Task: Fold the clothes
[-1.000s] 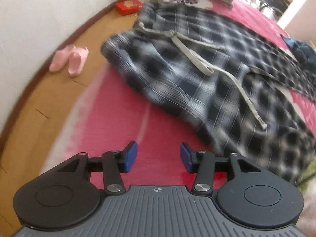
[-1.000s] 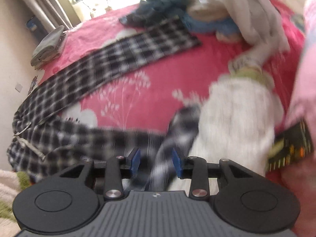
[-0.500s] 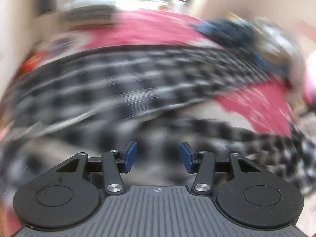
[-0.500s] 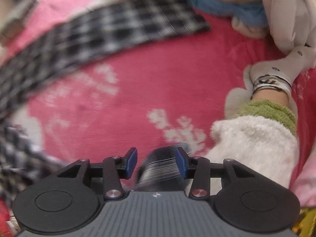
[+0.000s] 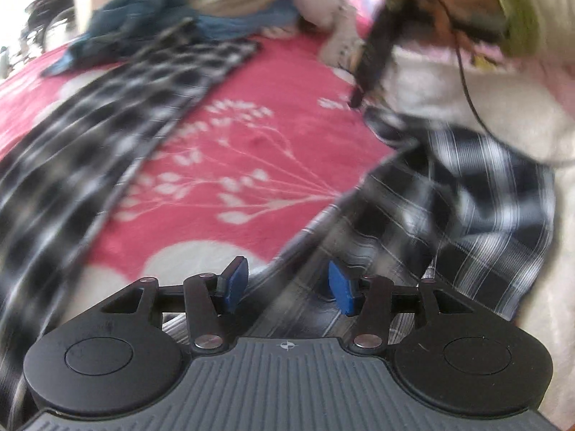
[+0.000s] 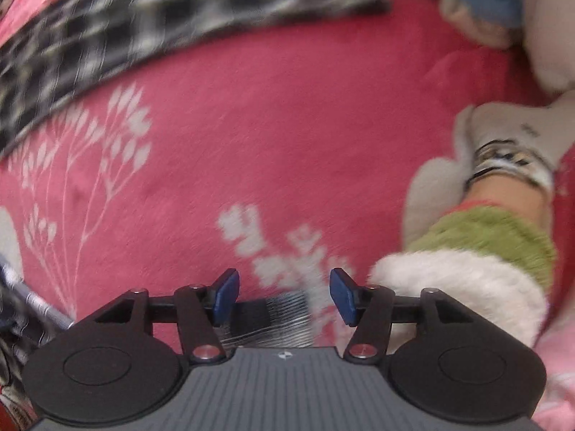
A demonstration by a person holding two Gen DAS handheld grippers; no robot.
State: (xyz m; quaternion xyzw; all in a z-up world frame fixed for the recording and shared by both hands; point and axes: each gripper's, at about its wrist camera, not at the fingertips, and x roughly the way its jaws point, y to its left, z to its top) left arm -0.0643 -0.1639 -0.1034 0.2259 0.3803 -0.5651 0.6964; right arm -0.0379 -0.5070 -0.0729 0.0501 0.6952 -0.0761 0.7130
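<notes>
Black-and-white plaid trousers lie on a pink flowered blanket. One leg runs up the left; the other leg's end is bunched at the right. My left gripper is open over the near edge of that bunched leg. The right gripper shows in that view above the leg's far end. In the right wrist view my right gripper is open over the blanket, with a blurred plaid strip just under its jaws. The other leg lies across the top.
A pile of blue and white clothes sits at the blanket's far edge. The person's socked foot and fuzzy green-and-white cuffed leg rest at the right of the right wrist view.
The left gripper swung from the trousers' waist over to the leg ends. The right gripper moved forward past the plaid leg end, which now lies under it. Both stayed open.
</notes>
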